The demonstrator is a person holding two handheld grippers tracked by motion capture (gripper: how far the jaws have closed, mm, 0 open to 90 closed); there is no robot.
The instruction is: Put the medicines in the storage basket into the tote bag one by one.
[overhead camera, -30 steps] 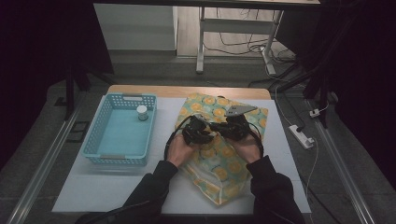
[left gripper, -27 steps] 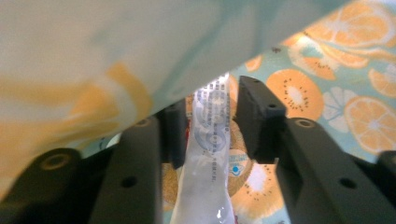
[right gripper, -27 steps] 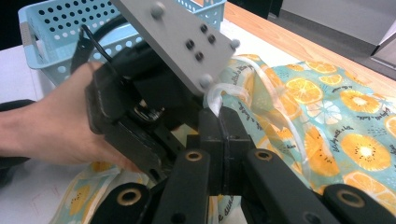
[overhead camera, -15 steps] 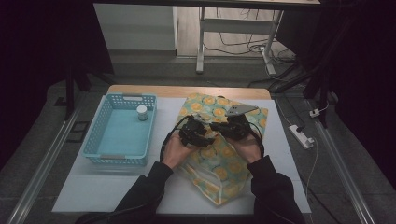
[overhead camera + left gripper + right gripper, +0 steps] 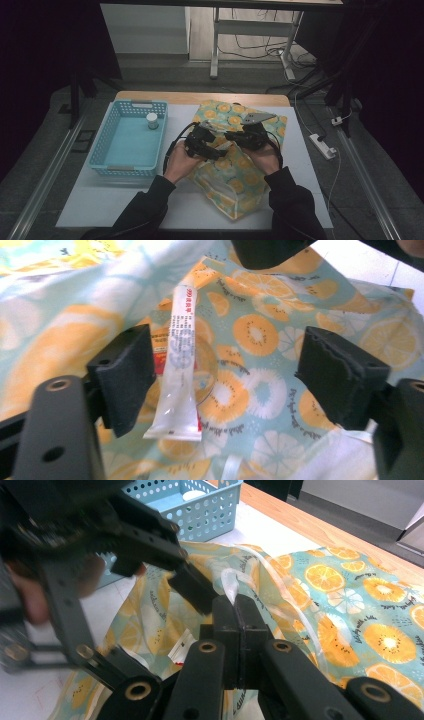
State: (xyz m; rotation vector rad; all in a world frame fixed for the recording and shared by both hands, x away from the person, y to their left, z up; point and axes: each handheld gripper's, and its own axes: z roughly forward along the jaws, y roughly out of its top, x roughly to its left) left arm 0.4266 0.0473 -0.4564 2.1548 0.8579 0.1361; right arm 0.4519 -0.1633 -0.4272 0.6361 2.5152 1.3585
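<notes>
your left gripper (image 5: pixel 225 385) hangs over the bag (image 5: pixel 235 165), the tube (image 5: pixel 179 370) lying on it just beside the left finger (image 5: pixel 127 375). your right gripper (image 5: pixel 235 625) pinches the bag's strip (image 5: pixel 231 587) between its fingertips. the basket (image 5: pixel 107 150) sits left, jar (image 5: pixel 152 120) inside.

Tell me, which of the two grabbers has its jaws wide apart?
The left gripper: its jaws stand apart over the tube inside the orange-print bag. The right gripper is pinched shut on the bag's edge.

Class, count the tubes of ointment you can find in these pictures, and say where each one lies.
1: the tube lies inside the fruit-print bag, between the left gripper's open jaws. More may be hidden under the fabric.
</notes>
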